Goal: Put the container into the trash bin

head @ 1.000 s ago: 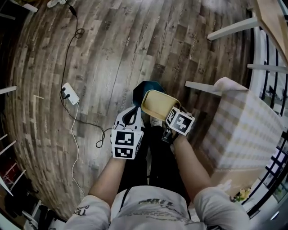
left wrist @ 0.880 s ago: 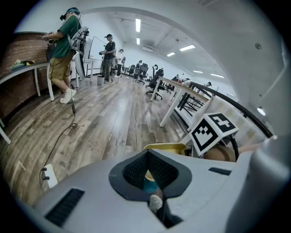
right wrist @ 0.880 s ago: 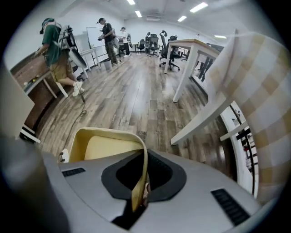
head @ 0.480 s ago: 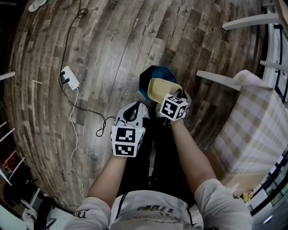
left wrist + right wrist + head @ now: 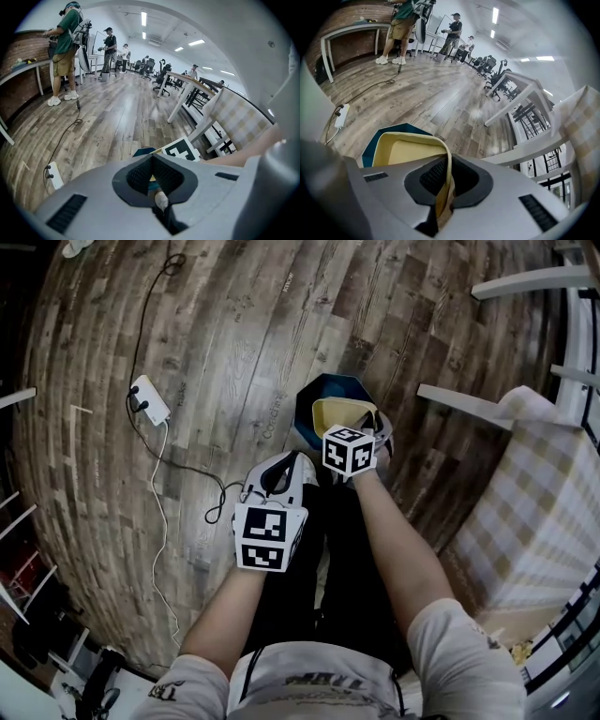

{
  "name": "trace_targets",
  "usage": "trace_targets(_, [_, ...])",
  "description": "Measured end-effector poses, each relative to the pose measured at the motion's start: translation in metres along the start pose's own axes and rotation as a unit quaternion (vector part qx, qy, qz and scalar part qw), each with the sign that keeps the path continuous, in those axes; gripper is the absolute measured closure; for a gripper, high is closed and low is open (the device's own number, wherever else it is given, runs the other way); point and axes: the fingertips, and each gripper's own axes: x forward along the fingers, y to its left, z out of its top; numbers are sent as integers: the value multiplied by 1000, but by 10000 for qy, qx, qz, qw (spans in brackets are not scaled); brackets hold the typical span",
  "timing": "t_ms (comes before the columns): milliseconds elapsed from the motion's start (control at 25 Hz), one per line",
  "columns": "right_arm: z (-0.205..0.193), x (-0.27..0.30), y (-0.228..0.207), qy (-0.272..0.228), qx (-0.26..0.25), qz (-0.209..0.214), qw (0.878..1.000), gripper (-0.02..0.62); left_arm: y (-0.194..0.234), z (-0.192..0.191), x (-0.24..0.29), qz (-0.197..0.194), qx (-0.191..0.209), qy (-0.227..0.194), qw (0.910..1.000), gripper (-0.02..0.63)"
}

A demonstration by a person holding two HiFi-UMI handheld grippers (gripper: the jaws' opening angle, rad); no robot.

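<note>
The pale yellow container (image 5: 337, 412) was hanging right over the mouth of the teal trash bin (image 5: 302, 432) on the wood floor (image 5: 216, 324), with its open side showing to the head camera. The right gripper (image 5: 360, 430) had it by the near rim wall, jaws squeezed narrow on that thin wall. The tub's long side ran away from the fingers, out across the bin, so I'd guess the drop only needed a plain let-go. The left gripper (image 5: 279, 476) hung beside it, closer to the person's legs, jaws together on nothing, and farther from the bin than the right one.
</note>
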Motion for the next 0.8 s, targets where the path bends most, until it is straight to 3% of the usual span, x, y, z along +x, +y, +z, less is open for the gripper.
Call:
trace_targets(80, [-2,3,7,61,21,228,9997,584,1,-3,1,2,30,40,10000,601])
trace_targets(160, [-3,1,14,68,100,465,9988,475,2,-4,1,-7,58,67,10000,601])
trace_targets(280, [-3,-4,18,22,188,655,9977,463,4,-4,2,-25,52,67,10000,601])
trace_targets(320, [-4,-5,19,27,215,707,9973,467,4,-4,3,-33,48,66,10000,601])
trace_targets(440, [-6,-12,20,24,305,872,9957,591,5,-3,6,-35,48,35,10000,601])
trace_targets(800, [18,-65,-11,-326,801,1222,9887,592,-7,27,-12,-160,185,7,9997,601])
